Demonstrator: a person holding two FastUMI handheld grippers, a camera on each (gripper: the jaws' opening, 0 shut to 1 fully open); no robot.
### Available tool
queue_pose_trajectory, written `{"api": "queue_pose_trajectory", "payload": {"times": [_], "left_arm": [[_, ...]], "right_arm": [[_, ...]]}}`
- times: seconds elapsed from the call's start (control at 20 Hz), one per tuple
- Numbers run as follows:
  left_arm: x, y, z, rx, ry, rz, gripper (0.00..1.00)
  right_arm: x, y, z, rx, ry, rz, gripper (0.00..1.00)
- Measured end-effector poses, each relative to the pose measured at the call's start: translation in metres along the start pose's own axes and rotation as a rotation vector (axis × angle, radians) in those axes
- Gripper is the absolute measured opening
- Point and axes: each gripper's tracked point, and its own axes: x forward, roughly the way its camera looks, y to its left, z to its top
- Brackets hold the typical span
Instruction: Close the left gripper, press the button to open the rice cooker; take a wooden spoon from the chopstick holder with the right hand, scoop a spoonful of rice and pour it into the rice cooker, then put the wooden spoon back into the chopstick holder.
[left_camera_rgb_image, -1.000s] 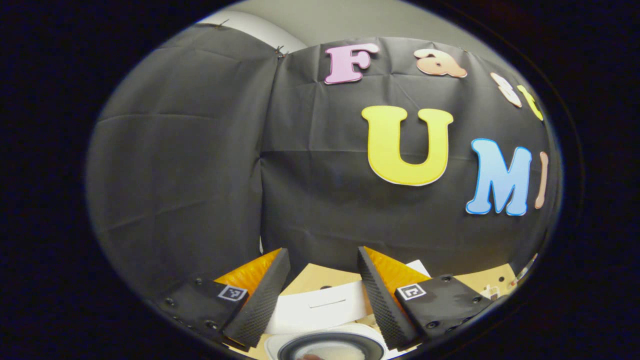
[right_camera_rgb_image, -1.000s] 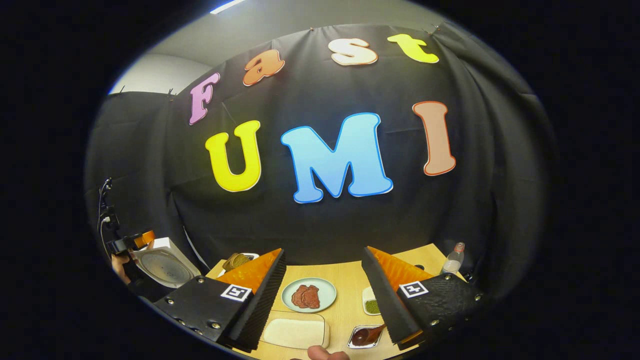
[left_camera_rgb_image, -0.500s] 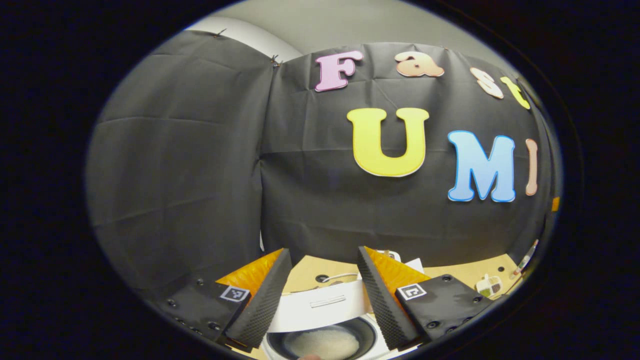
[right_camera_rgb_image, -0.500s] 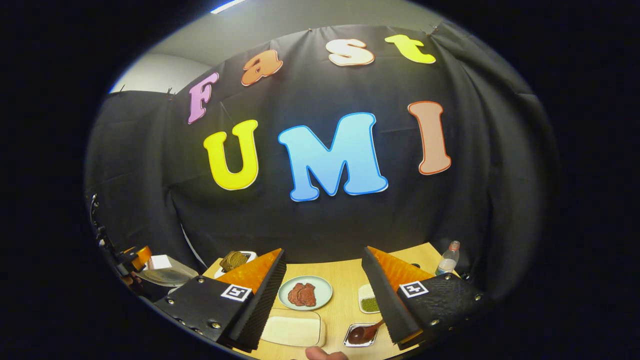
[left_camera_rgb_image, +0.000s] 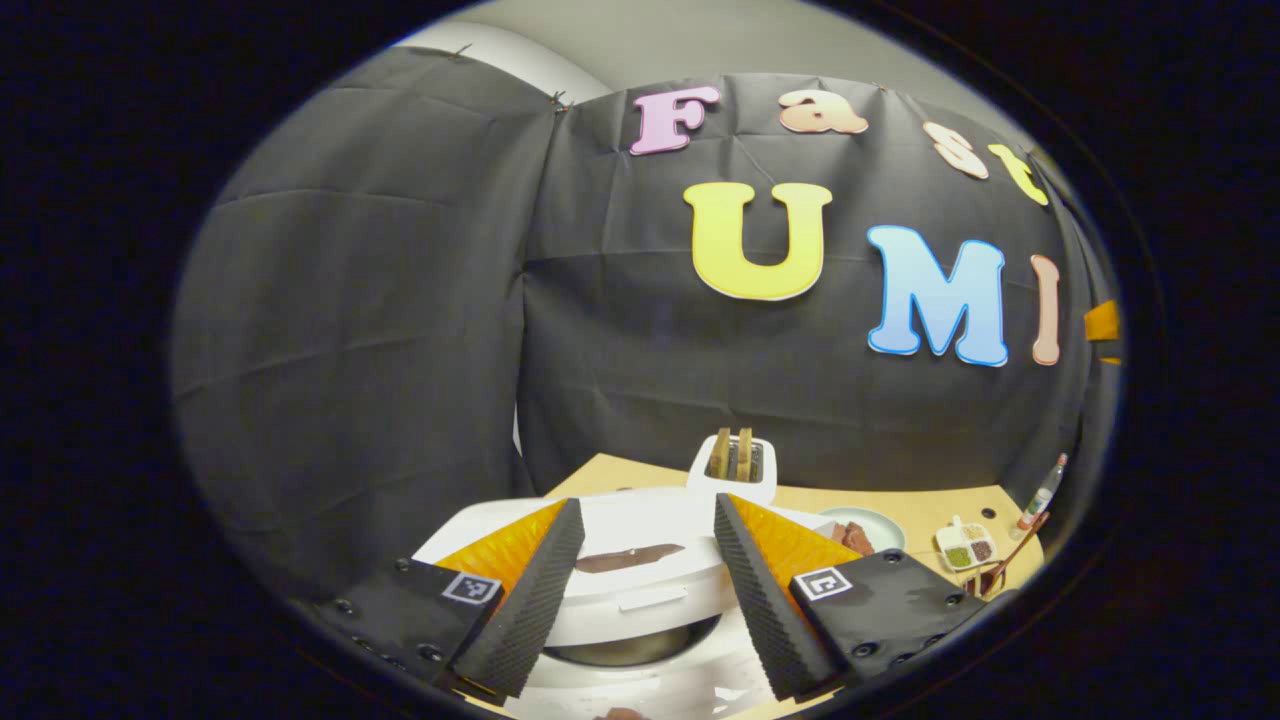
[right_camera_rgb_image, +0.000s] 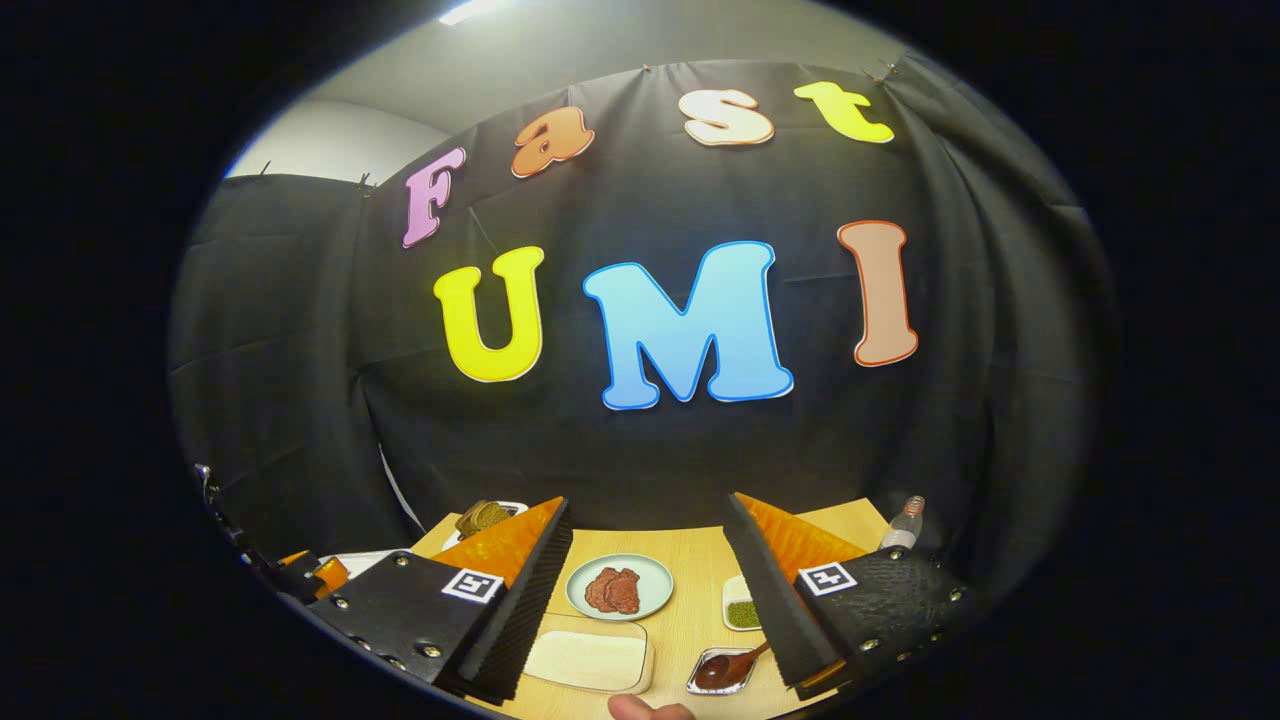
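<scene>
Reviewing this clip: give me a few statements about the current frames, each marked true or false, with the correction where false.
1. Both grippers are open. True: the left gripper and the right gripper each show a wide gap between the fingers.
2. The right gripper holds a wooden spoon. False: it holds nothing.
3. The round plate carries reddish-brown pieces. True.
4. The toaster is empty. False: two slices stand in its slots.
5. A bottle stands near the table's far right corner. True.
</scene>
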Motion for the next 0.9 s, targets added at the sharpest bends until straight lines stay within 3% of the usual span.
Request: {"api": "queue_pose_trajectory", "payload": {"times": [0.05, 0.15, 0.25, 0.3, 0.35, 0.45, 0.5, 0.65, 0.9], "left_arm": [[-0.001, -0.001, -0.013, 0.002, 0.022, 0.003, 0.96], [-0.005, 0.012, -0.038, 0.015, 0.050, 0.059, 0.96], [-0.007, 0.011, -0.049, 0.020, 0.063, 0.047, 1.00], [-0.008, 0.008, -0.053, 0.044, 0.073, 0.037, 0.87], [-0.009, 0.006, -0.057, 0.055, 0.082, 0.026, 0.97], [-0.008, 0.008, -0.067, 0.044, 0.105, 0.015, 0.97], [-0.010, 0.009, -0.072, 0.041, 0.114, 0.015, 0.92], [-0.010, 0.008, -0.074, 0.062, 0.119, 0.019, 0.97], [-0.014, 0.010, -0.072, 0.072, 0.133, 0.019, 0.97]], "right_arm": [[-0.002, -0.001, 0.000, -0.002, 0.000, 0.000, 0.92], [-0.003, -0.001, 0.001, 0.002, 0.001, 0.003, 0.92], [-0.006, -0.002, 0.003, 0.001, -0.002, 0.004, 0.92], [-0.007, -0.003, 0.004, -0.004, -0.005, 0.004, 0.92], [-0.007, -0.004, 0.002, -0.008, -0.003, 0.004, 0.92], [-0.006, 0.000, 0.001, -0.002, 0.003, 0.011, 0.92], [-0.006, 0.002, 0.000, 0.000, 0.006, 0.017, 0.92], [-0.005, 0.008, -0.001, -0.013, 0.009, 0.032, 0.92], [-0.003, 0.010, -0.006, -0.013, 0.020, 0.035, 0.92]]}}
